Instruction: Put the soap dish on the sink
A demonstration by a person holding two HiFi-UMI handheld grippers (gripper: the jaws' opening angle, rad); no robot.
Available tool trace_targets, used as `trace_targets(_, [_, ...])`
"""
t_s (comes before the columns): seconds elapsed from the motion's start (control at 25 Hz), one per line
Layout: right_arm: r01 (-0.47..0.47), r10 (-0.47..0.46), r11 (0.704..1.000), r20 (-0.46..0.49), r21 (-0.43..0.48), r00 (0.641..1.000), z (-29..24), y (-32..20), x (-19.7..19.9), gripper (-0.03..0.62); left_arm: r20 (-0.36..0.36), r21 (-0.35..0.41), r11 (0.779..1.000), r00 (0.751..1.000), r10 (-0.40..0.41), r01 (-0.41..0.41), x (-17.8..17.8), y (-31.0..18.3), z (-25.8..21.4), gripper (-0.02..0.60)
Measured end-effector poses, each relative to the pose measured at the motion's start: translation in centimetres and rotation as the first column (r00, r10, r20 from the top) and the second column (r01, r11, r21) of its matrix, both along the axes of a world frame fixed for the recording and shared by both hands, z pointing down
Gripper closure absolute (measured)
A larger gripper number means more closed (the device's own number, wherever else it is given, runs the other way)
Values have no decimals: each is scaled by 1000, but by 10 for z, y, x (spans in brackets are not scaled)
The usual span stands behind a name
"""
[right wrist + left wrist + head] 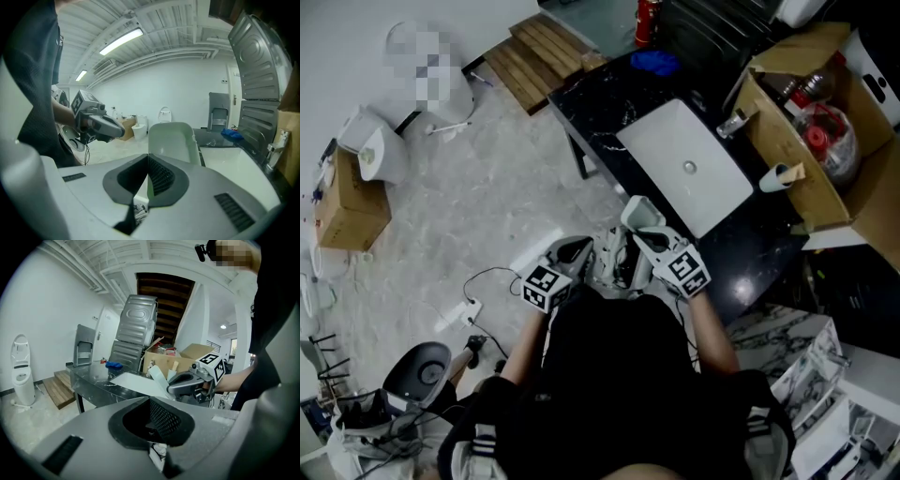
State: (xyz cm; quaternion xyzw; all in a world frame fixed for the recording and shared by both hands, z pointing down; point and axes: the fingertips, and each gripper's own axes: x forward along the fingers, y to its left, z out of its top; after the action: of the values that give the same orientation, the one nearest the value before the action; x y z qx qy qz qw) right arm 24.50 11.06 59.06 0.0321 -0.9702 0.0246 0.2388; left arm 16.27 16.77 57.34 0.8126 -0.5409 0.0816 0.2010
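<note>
The soap dish (637,214) is pale green and stands upright in my right gripper (649,240), which is shut on its lower edge. It rises just past the jaws in the right gripper view as the soap dish (171,140). Both grippers are held close to the person's body, short of the black counter (609,103). The white rectangular sink (675,150) is set into that counter, beyond the dish. My left gripper (574,253) is beside the right one, shut with nothing in it. The left gripper view shows the right gripper (187,383) and the dish (157,376) ahead.
An open cardboard box (806,141) of bottles stands at the counter's right end, by the faucet (733,122). A blue cloth (654,62) lies at the far end. On the floor are a wooden pallet (534,56), a toilet (380,150) and cables (478,300).
</note>
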Motion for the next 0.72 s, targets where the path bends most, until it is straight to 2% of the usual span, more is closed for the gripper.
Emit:
trace_targets(0.44, [11, -11, 1000, -22, -13, 1000, 6, 12, -34, 597, -5, 0, 1000, 1000, -13, 13, -44, 6, 0, 581])
trace_targets(0.72, [-17, 17, 1000, -25, -21, 1000, 10, 4, -63, 597, -8, -17, 1000, 1000, -3, 3, -79, 2, 6, 581])
